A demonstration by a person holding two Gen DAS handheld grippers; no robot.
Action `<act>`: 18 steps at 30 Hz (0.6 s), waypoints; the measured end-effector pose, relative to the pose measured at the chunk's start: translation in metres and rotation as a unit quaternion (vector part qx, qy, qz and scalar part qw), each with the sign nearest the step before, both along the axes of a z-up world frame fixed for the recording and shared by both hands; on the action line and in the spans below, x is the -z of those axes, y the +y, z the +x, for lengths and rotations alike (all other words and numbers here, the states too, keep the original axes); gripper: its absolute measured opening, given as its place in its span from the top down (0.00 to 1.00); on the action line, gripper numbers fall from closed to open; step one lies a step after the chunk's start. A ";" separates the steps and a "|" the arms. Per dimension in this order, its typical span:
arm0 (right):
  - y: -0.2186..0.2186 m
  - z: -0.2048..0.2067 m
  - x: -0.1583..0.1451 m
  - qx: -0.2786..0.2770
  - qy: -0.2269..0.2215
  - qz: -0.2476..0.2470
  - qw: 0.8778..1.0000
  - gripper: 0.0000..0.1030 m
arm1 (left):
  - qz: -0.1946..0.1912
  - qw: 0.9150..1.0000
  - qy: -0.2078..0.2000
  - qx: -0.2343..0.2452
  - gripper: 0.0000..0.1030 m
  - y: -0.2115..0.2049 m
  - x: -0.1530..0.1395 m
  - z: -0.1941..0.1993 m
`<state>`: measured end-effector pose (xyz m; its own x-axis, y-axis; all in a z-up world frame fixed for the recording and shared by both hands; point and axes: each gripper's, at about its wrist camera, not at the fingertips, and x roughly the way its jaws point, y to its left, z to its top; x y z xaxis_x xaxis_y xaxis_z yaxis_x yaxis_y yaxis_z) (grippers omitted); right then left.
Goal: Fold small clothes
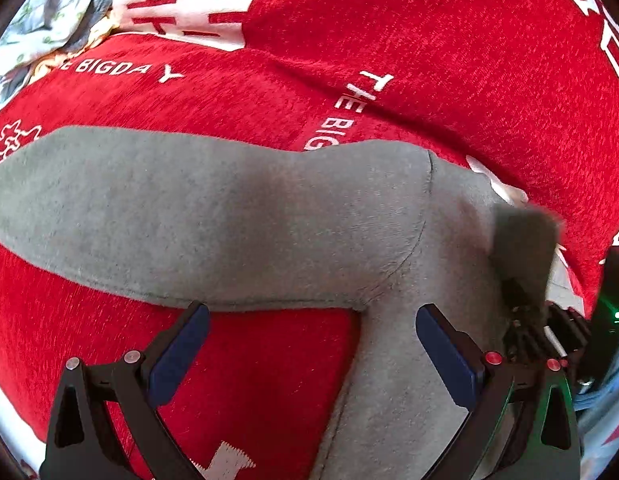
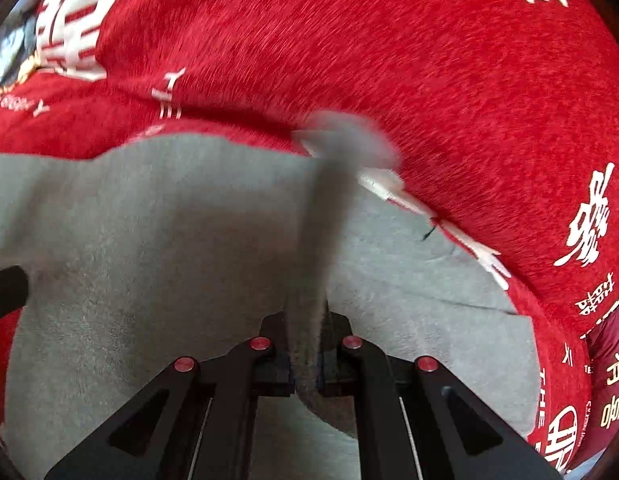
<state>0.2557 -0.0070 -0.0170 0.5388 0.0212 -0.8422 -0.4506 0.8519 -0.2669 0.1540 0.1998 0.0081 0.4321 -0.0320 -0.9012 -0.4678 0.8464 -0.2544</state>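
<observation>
**A one-sided pinch on the grey garment, and plenty of room for a crooked fold**

At the upper left of the left wrist view a crumpled heap of pale patterned clothes point(image 1: 49, 28) sat on the red cloth point(image 1: 449, 52) with its white lettering. What lay under that cloth I could not tell. Below the heap, the grey garment point(image 1: 213, 216) stretched across the middle of the frame, one part running down toward the lower right. The left tongs point(image 1: 311, 354) stood wide apart at the bottom of the frame, holding nothing; their left pad was over bare red cloth and their right pad over grey fabric.

In the right wrist view the garment filled the left and centre of the frame. The right tongs point(image 2: 307, 354) were closed tight on a narrow bunch of it, which rose blurred toward the centre of the frame.

My worry was that the lifted strip was thin and bunched. A quick pull could slip it from the pads, or drag the whole garment across the cloth rather than turn one part over. With the left tongs holding nothing down, the rest of the garment was free to skid and wrinkle. The red cloth itself looked soft enough to be snagged if the open tongs came down carelessly, and the fold might land skewed.
</observation>
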 end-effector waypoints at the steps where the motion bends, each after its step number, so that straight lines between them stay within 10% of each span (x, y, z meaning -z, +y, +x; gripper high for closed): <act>1: 0.002 -0.001 0.004 -0.006 0.010 -0.005 1.000 0.88 | -0.002 1.000 0.000 -0.002 0.00 0.000 0.001 0.000; 4: 0.002 -0.011 -0.003 -0.027 0.012 -0.012 0.999 0.72 | -0.005 1.000 -0.005 -0.008 0.00 0.001 -0.002 -0.002; 6: -0.010 -0.023 -0.024 -0.057 0.036 0.056 0.996 0.39 | -0.002 1.000 -0.012 -0.013 0.00 0.001 -0.006 -0.002; 8: -0.027 -0.036 -0.048 -0.079 0.041 0.111 0.990 0.31 | 0.005 1.000 -0.019 -0.019 0.00 -0.001 -0.011 -0.002; 12: -0.089 -0.050 -0.091 -0.085 0.026 0.212 0.973 0.24 | 0.024 0.999 -0.043 -0.006 0.00 -0.023 -0.013 0.005; 18: -0.199 0.015 -0.051 0.091 0.036 0.163 0.982 0.22 | 0.045 0.993 -0.037 0.103 0.00 -0.120 -0.009 0.044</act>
<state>0.2711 -0.2058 0.0343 0.4981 0.2044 -0.8427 -0.2902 0.9551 0.0601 0.1982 0.0802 0.0172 0.4901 -0.0467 -0.8704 -0.2658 0.9430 -0.2003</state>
